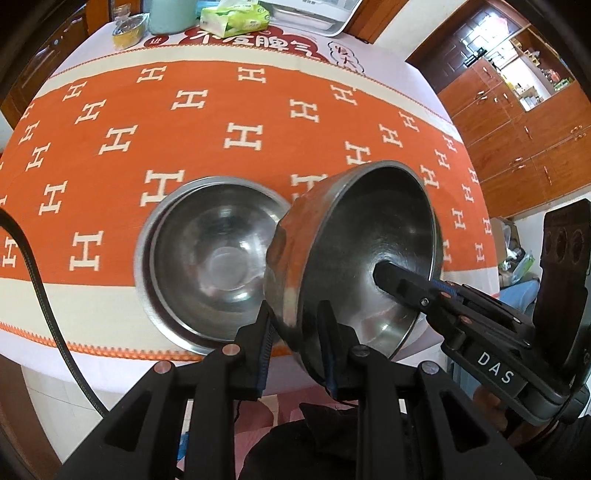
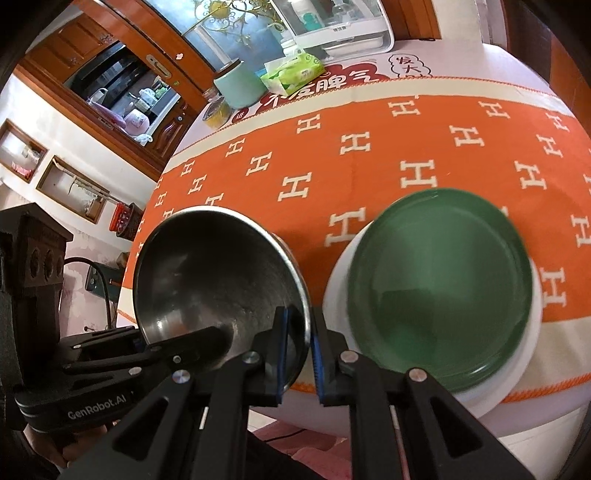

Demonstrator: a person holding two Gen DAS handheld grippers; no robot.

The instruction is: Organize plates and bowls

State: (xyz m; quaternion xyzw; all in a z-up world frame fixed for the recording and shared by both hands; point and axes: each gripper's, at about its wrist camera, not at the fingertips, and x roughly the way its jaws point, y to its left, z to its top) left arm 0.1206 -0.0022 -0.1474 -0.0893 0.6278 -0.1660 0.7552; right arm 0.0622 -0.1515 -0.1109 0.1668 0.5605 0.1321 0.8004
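A steel bowl (image 1: 369, 251) is held tilted on its side above the table's near edge, its opening toward the right. My left gripper (image 1: 295, 339) is shut on its near rim. My right gripper (image 2: 299, 339) is shut on the same bowl's (image 2: 218, 280) opposite rim, one finger (image 1: 402, 284) inside it. Two nested steel bowls (image 1: 207, 258) sit on the orange cloth just left of the held bowl. A green plate (image 2: 439, 291) lies on a white plate (image 2: 532, 343) to the right.
An orange tablecloth (image 1: 258, 110) with white H marks covers the table. At the far edge stand a mint cup (image 2: 236, 88), a tissue pack (image 2: 295, 70), a small yellow jar (image 1: 127, 31) and a white tray appliance (image 2: 343, 33). Wooden cabinets (image 1: 517, 122) stand to the right.
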